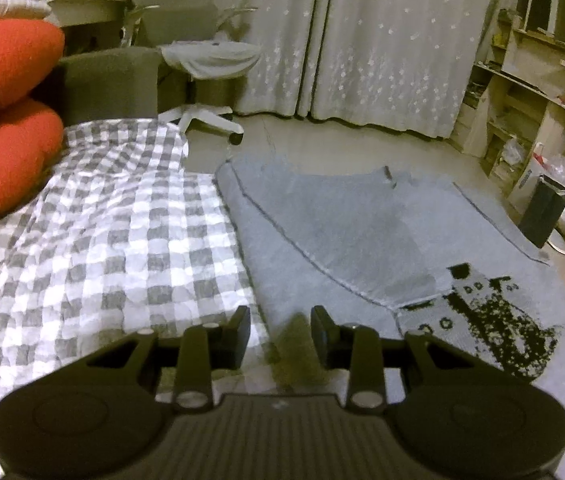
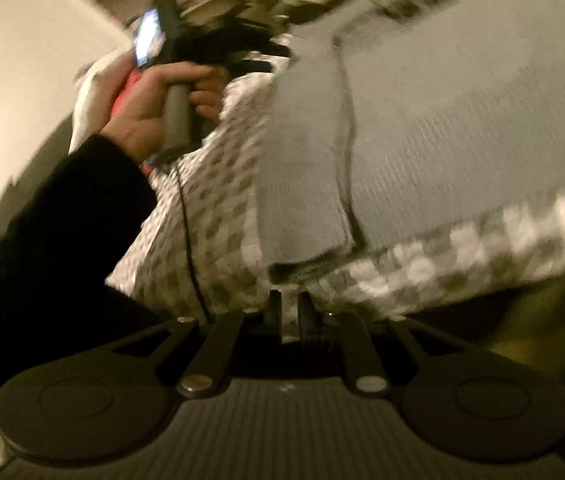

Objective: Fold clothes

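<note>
Checked bed cover (image 1: 94, 216) carries grey sweater (image 1: 342, 232); left gripper (image 1: 280, 330) fingers spread, empty, right gripper (image 2: 289, 312) fingers nearly together, apparently empty: pinch the near-edge hem squarely before folding.

No text, label, brand, number or sign can be read in either view. The box (image 1: 524, 178) by the far right shelves carries dark print too small and blurred to make out, and the lit phone screen (image 2: 147, 36) shows only glare.
</note>
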{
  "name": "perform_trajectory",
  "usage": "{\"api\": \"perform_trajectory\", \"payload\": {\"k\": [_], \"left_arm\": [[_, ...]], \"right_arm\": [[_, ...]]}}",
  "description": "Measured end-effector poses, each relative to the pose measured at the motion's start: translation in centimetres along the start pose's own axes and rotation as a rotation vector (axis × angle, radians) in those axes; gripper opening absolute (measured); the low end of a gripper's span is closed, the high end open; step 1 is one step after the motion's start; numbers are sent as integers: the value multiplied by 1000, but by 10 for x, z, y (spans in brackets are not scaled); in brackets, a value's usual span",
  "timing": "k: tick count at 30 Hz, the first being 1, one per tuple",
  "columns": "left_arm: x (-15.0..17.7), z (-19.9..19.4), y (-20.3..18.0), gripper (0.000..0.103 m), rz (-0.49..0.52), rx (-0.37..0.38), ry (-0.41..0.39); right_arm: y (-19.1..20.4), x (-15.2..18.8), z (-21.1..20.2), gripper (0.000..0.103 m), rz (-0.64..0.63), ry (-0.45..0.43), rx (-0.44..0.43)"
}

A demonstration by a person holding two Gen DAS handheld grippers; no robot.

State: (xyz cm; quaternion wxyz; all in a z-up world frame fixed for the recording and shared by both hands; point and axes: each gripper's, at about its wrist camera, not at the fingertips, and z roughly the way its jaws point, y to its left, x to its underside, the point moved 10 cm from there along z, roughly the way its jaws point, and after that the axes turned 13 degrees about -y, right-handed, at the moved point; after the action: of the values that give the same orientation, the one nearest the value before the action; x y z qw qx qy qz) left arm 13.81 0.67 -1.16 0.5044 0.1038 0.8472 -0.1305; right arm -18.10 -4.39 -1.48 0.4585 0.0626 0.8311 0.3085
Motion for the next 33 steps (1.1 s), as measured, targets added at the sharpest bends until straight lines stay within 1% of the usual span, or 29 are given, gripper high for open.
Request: {"api": "perform_trajectory", "payload": {"k": [4,8,10,14,19,23,26,30,33], "left_arm": [[-2,-3,-6,34,-5,5,-2],[-3,-5,-10,34,-15,2,2],[-3,-5,-10,34,-31,1,7],[1,-6,-9,34,-47,-15,30],[6,-7,-5,34,-65,-20,47],[9,-6,-4,34,-85,-12,59],[13,-2,-5,34,-72,-12,79],[25,5,-5,34,-58,-26,129],[26,5,-6,34,-49,-25,127]], "right_arm": [[15,-26,-13,15,-171,-23,-11],[23,-57,-17,15,-301,-101,-10],[26,-70,-9,15,-343,-134,-4],[20,-83,22,15,-430,-122,33],[6,-82,55,15,-467,-75,60],[-9,-74,67,15,-462,-24,93],[-16,-66,69,14,-471,2,106],[-16,-63,67,14,-489,13,100],[-14,-60,65,14,-483,22,94]]}}
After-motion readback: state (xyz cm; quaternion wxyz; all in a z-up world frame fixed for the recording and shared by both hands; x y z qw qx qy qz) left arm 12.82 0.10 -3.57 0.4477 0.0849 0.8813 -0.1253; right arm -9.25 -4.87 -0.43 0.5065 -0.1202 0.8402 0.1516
